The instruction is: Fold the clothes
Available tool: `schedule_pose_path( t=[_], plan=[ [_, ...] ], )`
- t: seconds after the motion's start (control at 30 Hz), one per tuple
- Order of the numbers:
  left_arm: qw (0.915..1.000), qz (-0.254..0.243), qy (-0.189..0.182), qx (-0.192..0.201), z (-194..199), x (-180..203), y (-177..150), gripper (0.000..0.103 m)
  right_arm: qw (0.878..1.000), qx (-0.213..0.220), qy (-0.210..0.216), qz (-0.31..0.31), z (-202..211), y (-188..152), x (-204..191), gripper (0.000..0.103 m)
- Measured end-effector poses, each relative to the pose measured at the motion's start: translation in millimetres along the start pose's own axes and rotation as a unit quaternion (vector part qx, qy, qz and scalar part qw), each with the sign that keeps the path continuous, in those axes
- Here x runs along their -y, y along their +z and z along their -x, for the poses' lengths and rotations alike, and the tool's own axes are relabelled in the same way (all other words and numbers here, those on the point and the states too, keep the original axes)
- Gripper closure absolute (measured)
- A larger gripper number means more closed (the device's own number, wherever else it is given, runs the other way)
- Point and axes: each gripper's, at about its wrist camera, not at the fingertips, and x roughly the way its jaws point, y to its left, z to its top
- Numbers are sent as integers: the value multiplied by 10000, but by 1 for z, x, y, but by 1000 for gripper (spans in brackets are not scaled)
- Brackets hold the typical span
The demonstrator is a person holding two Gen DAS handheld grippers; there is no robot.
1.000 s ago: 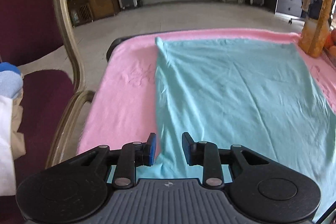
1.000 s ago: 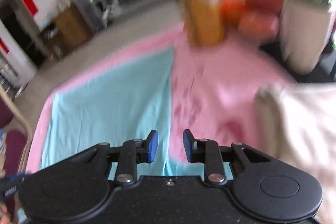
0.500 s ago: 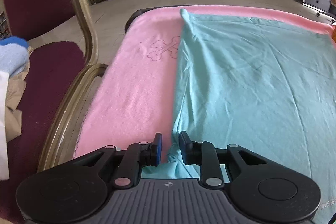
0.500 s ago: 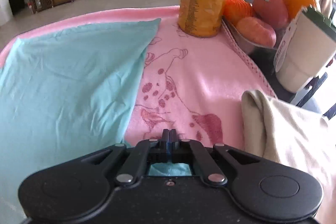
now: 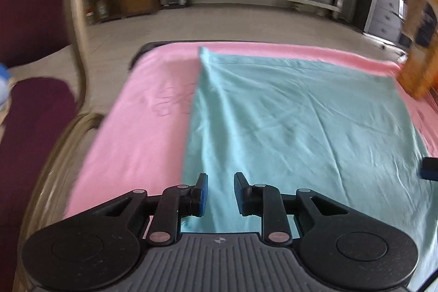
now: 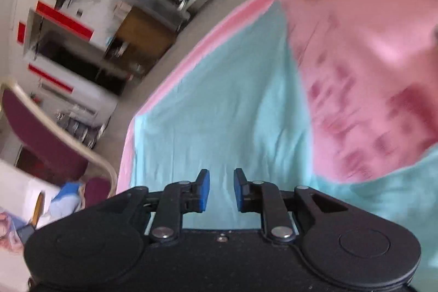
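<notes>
- The teal garment point(image 5: 295, 122) lies flat on the pink blanket point(image 5: 142, 122), long axis running away from both grippers.
- Left gripper point(image 5: 220, 194) hovers over its near-left edge, jaws apart, holding nothing.
- Right gripper point(image 6: 221, 190) likewise parted and empty above the near hem.

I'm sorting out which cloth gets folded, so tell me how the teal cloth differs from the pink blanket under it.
The teal cloth is plain, while the pink blanket carries a dark red printed pattern. The teal cloth lies on top; the pink blanket is underneath, showing past its left, far and right edges. The teal cloth shows creases and a ridge along its left edge; the pink blanket looks smoother. Both lie spread flat.
</notes>
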Motion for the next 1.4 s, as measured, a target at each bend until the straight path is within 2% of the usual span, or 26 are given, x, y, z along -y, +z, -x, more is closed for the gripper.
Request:
schedule_pose_path(
  t=[0.07,0.13,0.23,0.27,0.3,0.33,0.37,0.4,0.43,0.5,0.57,0.67,0.73,0.77,0.97,1.03,1.13,1.2,1.4],
  plan=[
    [9998,109,-77,-130,-10,-4,0,79,9999,-130,108,19,-14,0,2,84],
    [9993,249,-29,-263,-18,-9,0,76,9998,156,-43,-125,-12,6,10,84],
    [9987,397,227,-237,-21,-15,1,77,9974,583,-269,-340,-9,14,24,86],
    [9983,425,341,-218,-21,-16,1,77,9959,725,-344,-411,-8,17,28,89],
    [9977,454,454,-200,-20,-18,1,82,9942,867,-420,-482,-7,20,33,92],
    [9968,453,641,-164,-20,-20,1,81,9921,1009,-495,-553,-6,23,37,98],
    [9954,446,842,-126,-20,-22,2,80,9893,1145,-593,-685,-3,25,43,98],
    [9946,529,882,-104,-18,-27,3,80,9852,1275,-718,-887,3,27,51,93],
    [9940,629,892,-84,-16,-31,5,80,9831,1340,-765,-987,10,26,53,93],
    [9928,863,832,-44,-2,-41,9,81,9843,1321,-678,-955,28,17,44,82],
    [9921,987,771,11,18,-46,11,80,9854,1303,-592,-922,46,9,35,81],
    [9948,727,713,75,54,-40,9,78,9869,1275,-462,-873,73,-4,21,81],
    [9958,676,573,239,80,-39,0,68,9878,1256,-375,-840,90,-12,13,78],
    [9956,739,501,279,91,-39,-6,68,9882,1247,-332,-824,99,-16,8,74],
    [9938,1083,-33,-241,113,-40,-58,68,9910,1116,-142,-727,142,-46,-13,70],
    [9939,1001,-98,-447,107,-31,-69,68,9925,898,-254,-793,137,-56,-9,70],
    [9958,604,-118,-680,94,-9,-77,68,9930,518,-402,-985,119,-67,-5,71],
    [9970,341,-153,-681,86,6,-79,68,9926,280,-432,-1104,103,-72,-4,78],
    [9968,-47,-329,-729,62,33,-83,67,9974,-107,-354,-622,55,-73,-12,78]
  ],
)
